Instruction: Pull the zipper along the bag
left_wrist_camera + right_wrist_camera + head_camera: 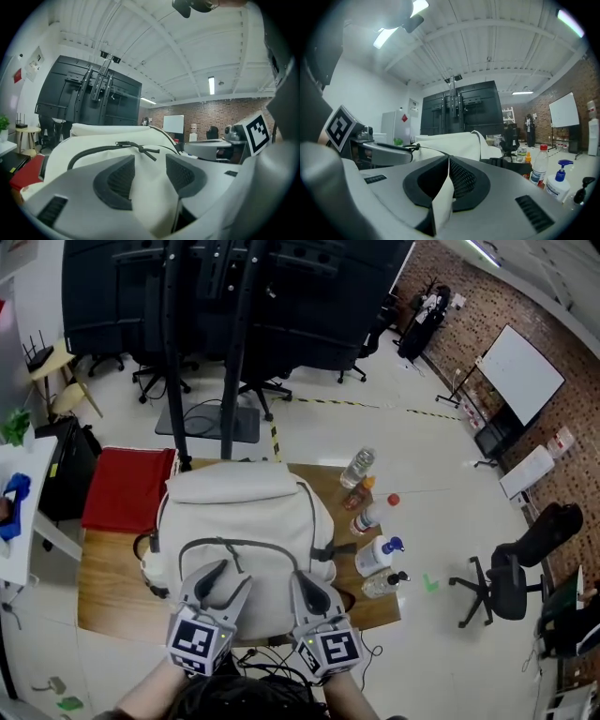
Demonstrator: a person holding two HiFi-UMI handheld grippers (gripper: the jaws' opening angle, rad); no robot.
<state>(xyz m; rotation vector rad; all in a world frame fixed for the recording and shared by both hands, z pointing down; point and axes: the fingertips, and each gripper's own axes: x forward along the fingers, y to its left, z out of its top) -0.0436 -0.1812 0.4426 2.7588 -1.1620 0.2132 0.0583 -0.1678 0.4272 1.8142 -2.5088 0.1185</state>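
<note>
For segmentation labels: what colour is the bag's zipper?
Dark grey zipper on the cream bag; clearest in left gripper view.

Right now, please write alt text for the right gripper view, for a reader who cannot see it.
The right gripper pinches a fold of the white bag between its closed jaws. Bottles stand at the right.

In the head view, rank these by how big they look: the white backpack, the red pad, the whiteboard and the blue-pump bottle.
1. white backpack
2. red pad
3. whiteboard, close to the pad in apparent size and farther from the camera, so this order is unsure
4. blue-pump bottle
</note>
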